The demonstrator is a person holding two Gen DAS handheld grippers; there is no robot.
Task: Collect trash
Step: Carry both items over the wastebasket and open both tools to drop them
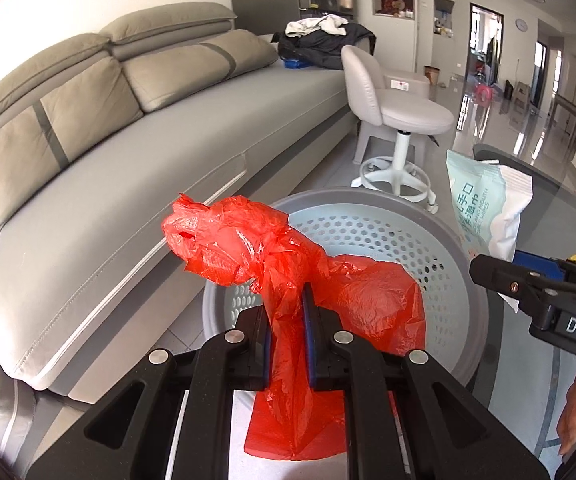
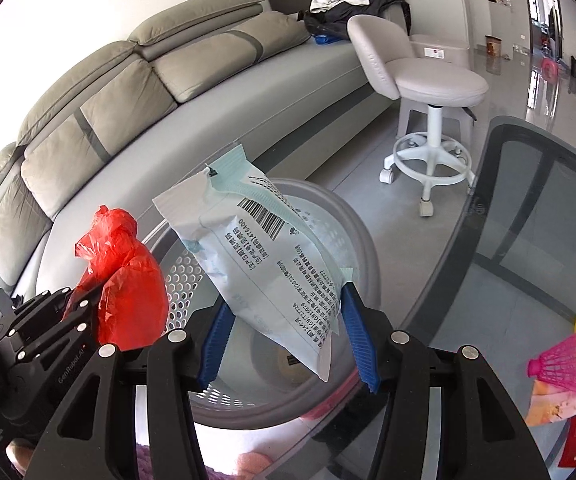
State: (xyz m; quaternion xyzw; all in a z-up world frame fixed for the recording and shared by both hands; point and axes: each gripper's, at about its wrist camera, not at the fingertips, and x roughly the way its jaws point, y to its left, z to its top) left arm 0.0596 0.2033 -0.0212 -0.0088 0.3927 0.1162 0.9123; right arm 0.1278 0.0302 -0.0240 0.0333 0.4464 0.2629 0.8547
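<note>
My left gripper (image 1: 285,300) is shut on a crumpled red plastic bag (image 1: 247,248), which bulges above the pads and hangs below them. It is held over the near rim of a round grey perforated basket (image 1: 328,196) on the floor. The right gripper (image 2: 283,300) is shut on a pale blue and white wet wipes pack (image 2: 263,264), its blue pads pressing on the pack's two sides. That pack tilts above the basket's (image 2: 364,248) opening. The right wrist view also shows the red bag (image 2: 127,280) at the left, beside the pack.
A long grey sofa (image 1: 167,140) runs along the left, with a pile of clothes (image 1: 324,36) at its far end. A pale swivel stool (image 1: 400,112) stands beyond the basket. To the right is a glass table (image 2: 528,240) with a pink shuttlecock (image 2: 568,356) and colourful packets.
</note>
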